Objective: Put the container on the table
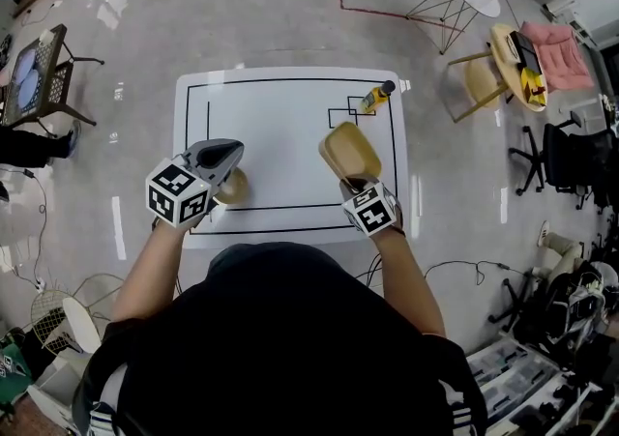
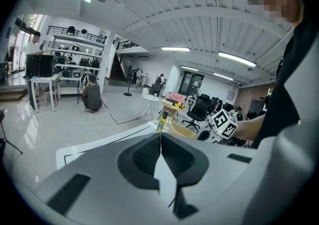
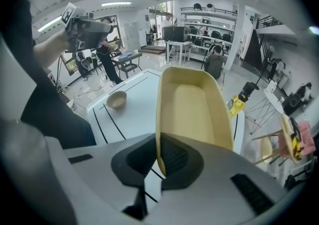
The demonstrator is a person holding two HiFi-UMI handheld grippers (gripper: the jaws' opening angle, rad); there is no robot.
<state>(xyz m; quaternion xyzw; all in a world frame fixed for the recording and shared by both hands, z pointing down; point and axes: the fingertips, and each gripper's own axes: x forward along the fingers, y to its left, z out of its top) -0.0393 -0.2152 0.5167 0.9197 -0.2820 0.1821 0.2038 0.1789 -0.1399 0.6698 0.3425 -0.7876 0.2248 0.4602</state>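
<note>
The yellow-tan oblong container (image 1: 349,152) (image 3: 193,108) hangs tilted above the right half of the white table (image 1: 280,134); my right gripper (image 1: 360,185) (image 3: 158,161) is shut on its near rim. My left gripper (image 1: 221,156) (image 2: 160,156) is held up over the table's left front part, its jaws shut with nothing between them. In the left gripper view the container (image 2: 182,130) shows past the jaws, next to the right gripper's marker cube (image 2: 224,123).
A small tan bowl (image 1: 232,187) (image 3: 116,100) sits on the table just under the left gripper. A yellow bottle with a black cap (image 1: 375,97) (image 3: 240,98) (image 2: 160,122) stands at the table's far right corner. Chairs (image 1: 484,76) and clutter surround the table.
</note>
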